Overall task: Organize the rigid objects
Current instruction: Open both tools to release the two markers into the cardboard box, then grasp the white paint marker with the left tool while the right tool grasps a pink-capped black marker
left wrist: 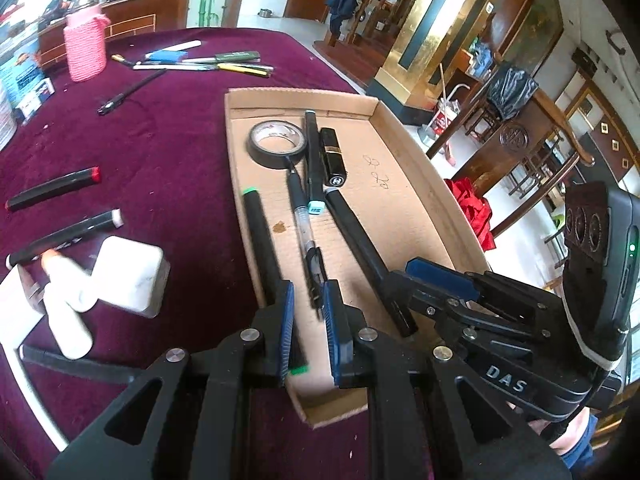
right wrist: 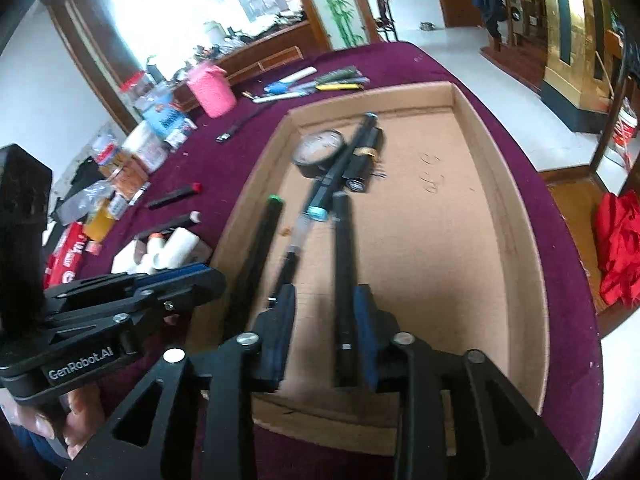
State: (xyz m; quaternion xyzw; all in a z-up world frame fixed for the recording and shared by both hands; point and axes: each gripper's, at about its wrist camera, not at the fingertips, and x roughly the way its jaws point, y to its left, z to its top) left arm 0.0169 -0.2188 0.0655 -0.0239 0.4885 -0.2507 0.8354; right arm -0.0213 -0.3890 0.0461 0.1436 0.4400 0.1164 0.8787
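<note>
A shallow cardboard tray (left wrist: 416,168) (right wrist: 500,184) lies on the maroon tablecloth. It holds a black tape roll (left wrist: 276,140) (right wrist: 320,152), a black lipstick tube (left wrist: 332,156) (right wrist: 362,160), a teal-capped marker (left wrist: 312,160) (right wrist: 340,168), a clear-barrelled pen (left wrist: 304,232) (right wrist: 296,240), a green-tipped black marker (left wrist: 260,236) (right wrist: 256,248) and a long black pen (left wrist: 360,244) (right wrist: 344,264). My left gripper (left wrist: 308,308) is open over the tray's near end, the green-tipped marker beside its left finger. My right gripper (right wrist: 324,320) is open, the long black pen against its right finger.
Left of the tray lie a red-tipped marker (left wrist: 52,188) (right wrist: 174,196), a white-tipped marker (left wrist: 68,232) (right wrist: 168,228), white blocks (left wrist: 128,276) (right wrist: 168,252) and a loose black pen (left wrist: 128,94). A pink cup (left wrist: 86,46) (right wrist: 210,90) and several pens (left wrist: 204,62) (right wrist: 312,84) sit at the back.
</note>
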